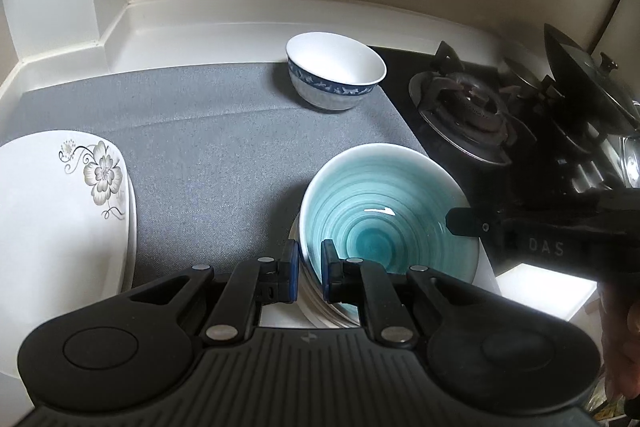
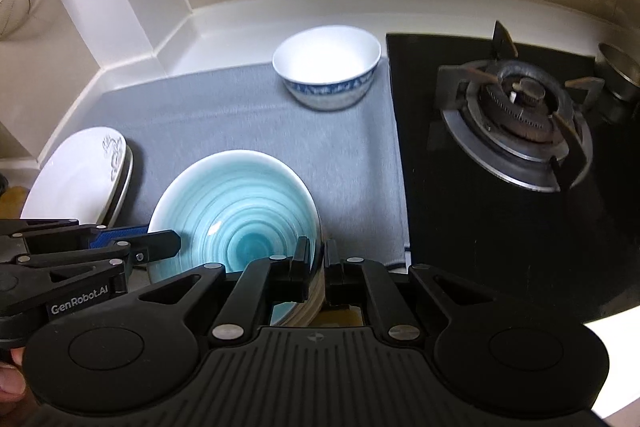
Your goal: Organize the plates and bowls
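A teal plate [image 1: 380, 211] [image 2: 236, 207] with ring glaze hangs tilted over the grey mat [image 1: 208, 131] [image 2: 248, 115], gripped from two sides. My left gripper [image 1: 311, 261] is shut on its near-left rim, and in the right wrist view this gripper [image 2: 160, 245] reaches in from the left. My right gripper [image 2: 317, 261] is shut on the opposite rim, and its finger [image 1: 466, 221] enters the left wrist view from the right. Layered edges show under the pads; I cannot tell whether they are ribs or more plates. A white bowl with a blue band [image 1: 336, 67] [image 2: 326, 63] stands at the mat's far edge.
White plates with a flower print [image 1: 60, 211] [image 2: 76, 179] lie stacked at the left of the mat. A black gas hob with a burner [image 1: 468, 107] [image 2: 520, 123] adjoins the mat on the right, with a lidded pot [image 1: 592, 95] behind. A white wall upstand borders the counter behind.
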Demonstrator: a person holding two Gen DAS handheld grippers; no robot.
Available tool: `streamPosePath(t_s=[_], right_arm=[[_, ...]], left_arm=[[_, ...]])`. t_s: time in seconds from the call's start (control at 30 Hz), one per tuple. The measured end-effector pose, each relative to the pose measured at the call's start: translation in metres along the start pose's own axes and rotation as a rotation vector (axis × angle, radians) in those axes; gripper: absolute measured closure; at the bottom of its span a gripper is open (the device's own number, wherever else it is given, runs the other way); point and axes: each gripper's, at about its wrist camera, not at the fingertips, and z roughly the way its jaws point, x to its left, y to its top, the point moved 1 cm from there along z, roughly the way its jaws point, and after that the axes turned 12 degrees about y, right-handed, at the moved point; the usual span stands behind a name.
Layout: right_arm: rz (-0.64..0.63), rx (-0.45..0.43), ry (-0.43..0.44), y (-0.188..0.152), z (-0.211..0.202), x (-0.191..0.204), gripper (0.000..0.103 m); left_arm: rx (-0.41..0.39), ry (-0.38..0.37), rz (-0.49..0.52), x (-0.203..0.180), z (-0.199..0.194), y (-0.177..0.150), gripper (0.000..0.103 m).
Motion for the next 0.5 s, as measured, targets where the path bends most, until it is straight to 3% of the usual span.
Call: streamPosePath(t_s=[0.5], right_arm=[[0.004, 0.047, -0.028, 0.0032, 0.0008, 0.0050, 0.096]], left_arm=[[0.013, -0.032, -0.034, 0.0036, 0.0001, 0.0007, 0.087]])
